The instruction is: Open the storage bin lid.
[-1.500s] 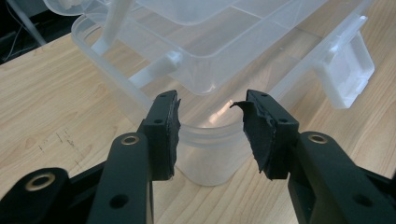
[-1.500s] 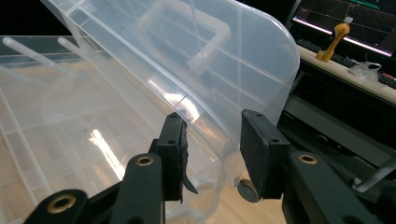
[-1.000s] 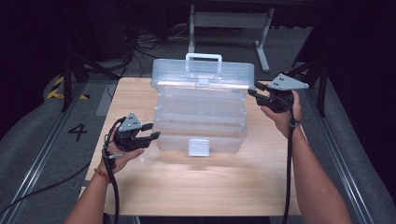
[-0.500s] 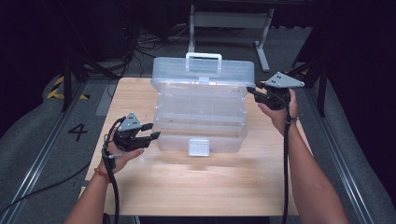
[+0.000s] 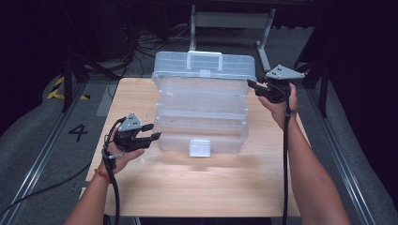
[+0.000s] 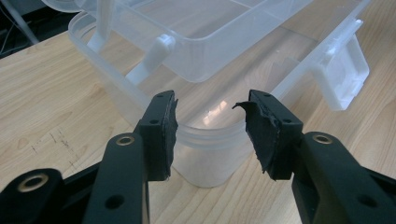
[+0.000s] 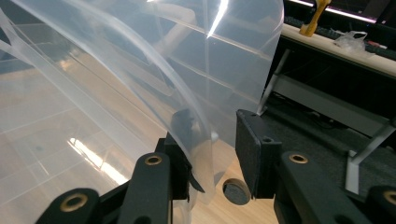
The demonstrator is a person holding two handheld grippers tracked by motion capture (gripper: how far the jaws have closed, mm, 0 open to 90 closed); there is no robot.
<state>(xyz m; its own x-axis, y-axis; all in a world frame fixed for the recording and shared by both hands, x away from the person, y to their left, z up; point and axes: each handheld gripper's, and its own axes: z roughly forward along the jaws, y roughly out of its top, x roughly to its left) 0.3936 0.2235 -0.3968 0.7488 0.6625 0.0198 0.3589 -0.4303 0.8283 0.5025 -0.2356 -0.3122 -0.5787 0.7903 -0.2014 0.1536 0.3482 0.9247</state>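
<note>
A clear plastic tiered storage box point(image 5: 202, 110) stands on the wooden surface point(image 5: 197, 187), set toward the far half and roughly centred between the two arms. Its trays are fanned open in steps, the lid point(image 5: 205, 64) with its moulded handle raised at the back, and a white latch point(image 5: 199, 147) hanging at the middle of the front wall. The left hand-held gripper point(image 5: 151, 134) sits low at the box's front left corner; in the left gripper view its jaws stand apart, one on each side of the rounded corner of the bottom tray point(image 6: 205, 144), with a visible gap between each pad and the plastic, so it is open and grips nothing. The same view shows the upper tray's support arms point(image 6: 149, 60) and the latch point(image 6: 343, 74) off to the right. The right hand-held gripper point(image 5: 251, 85) is raised at the box's upper right corner, level with the lid. In the right gripper view, a thin clear wall of the box point(image 7: 154, 84) runs down between the jaws and lies against the left pad, while the right pad stands clear of it; whether the plastic is actually pinched cannot be told. Both forearms come in from the near edge, cables trailing from each tool.
</note>
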